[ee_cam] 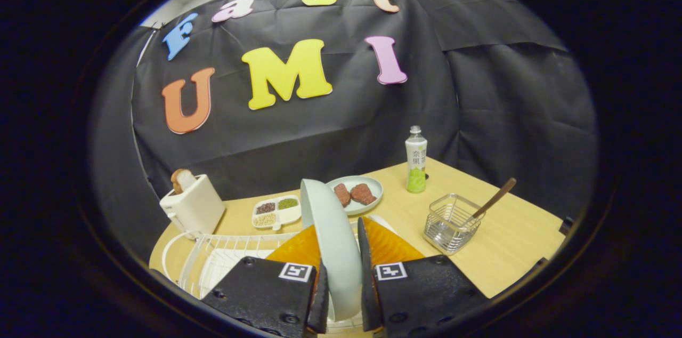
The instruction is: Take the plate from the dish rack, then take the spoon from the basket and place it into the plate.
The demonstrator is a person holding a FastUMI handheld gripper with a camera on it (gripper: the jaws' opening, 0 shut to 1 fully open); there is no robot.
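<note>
A pale blue-green plate (326,210) stands on edge between my fingers, and my gripper (339,234) is shut on it, one finger against each face. The white wire dish rack (213,258) lies directly under and to the left of the plate. My fingers hide whether the plate's lower edge still touches the rack. To the right, beyond the fingers, a small wire basket (450,223) stands on the wooden table (511,242). A spoon's brown handle (495,198) sticks up out of the basket, leaning right.
Behind the held plate sits a second plate (373,184) with pieces of meat. A green drink bottle (416,159) stands at the table's back edge. A white toaster (193,209) with bread and a divided dish (277,212) of grains are behind the rack.
</note>
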